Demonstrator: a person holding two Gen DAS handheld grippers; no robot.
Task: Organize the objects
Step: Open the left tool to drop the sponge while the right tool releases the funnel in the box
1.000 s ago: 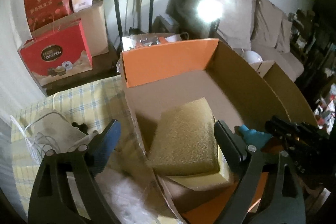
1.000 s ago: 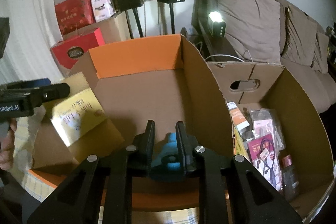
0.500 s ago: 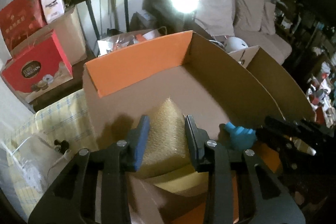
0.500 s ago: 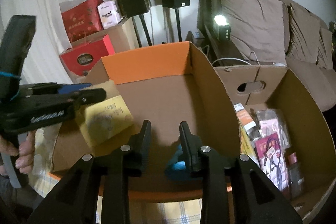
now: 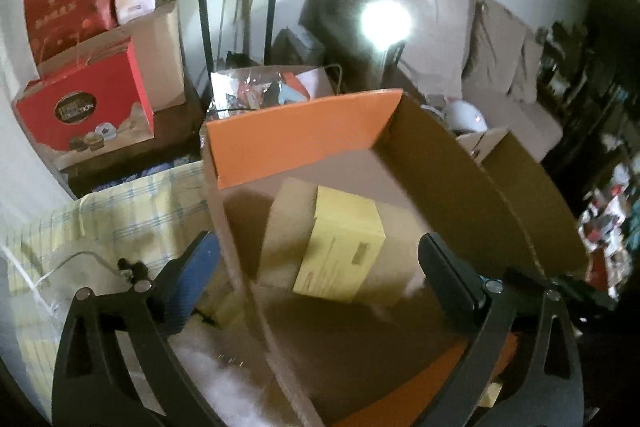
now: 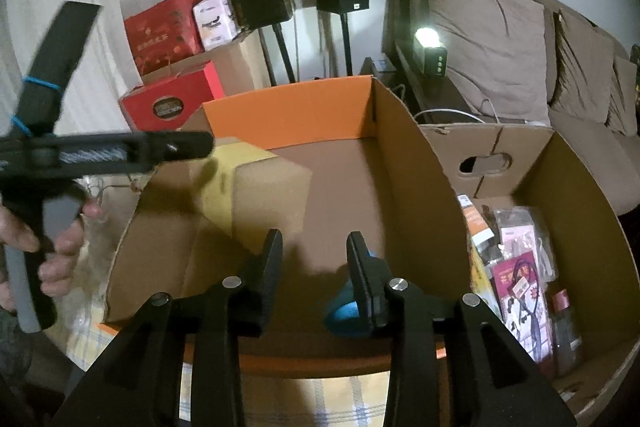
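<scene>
Left gripper (image 5: pixel 318 259): jaws spread wide, nothing between them. It hangs over the near-left corner of the orange-flapped cardboard box (image 5: pixel 304 135). Inside, the yellow padded package (image 5: pixel 340 247) stands tilted toward the box's left wall, one corner up, apparently not flat on the floor; whether it touches the wall I cannot tell.

Right gripper (image 6: pixel 314 263): fingers parted, with a clear gap between them. A small blue object (image 6: pixel 346 309) shows just behind the right finger, low in the box. Whether it touches the finger pad I cannot tell, but it is not pinched between the two fingers, so I log this gripper as holding nothing. The left gripper (image 6: pixel 120 151) crosses this view at upper left, held in the person's hand (image 6: pixel 44 239).

A second cardboard box (image 6: pixel 500 147) stands just to the right, with packaged goods (image 6: pixel 520 267) lying in it.

Judgement: the package looks freshly placed and the blue object is the item in hand.

To do this step well:
- Lift the left gripper straight up clear of the box wall — a sideways drag could topple the leaning package.
- If the blue object is to be moved or released, keep it low over bare floor, apart from the package.
- A nudge to lay the package flat would free room.
</scene>
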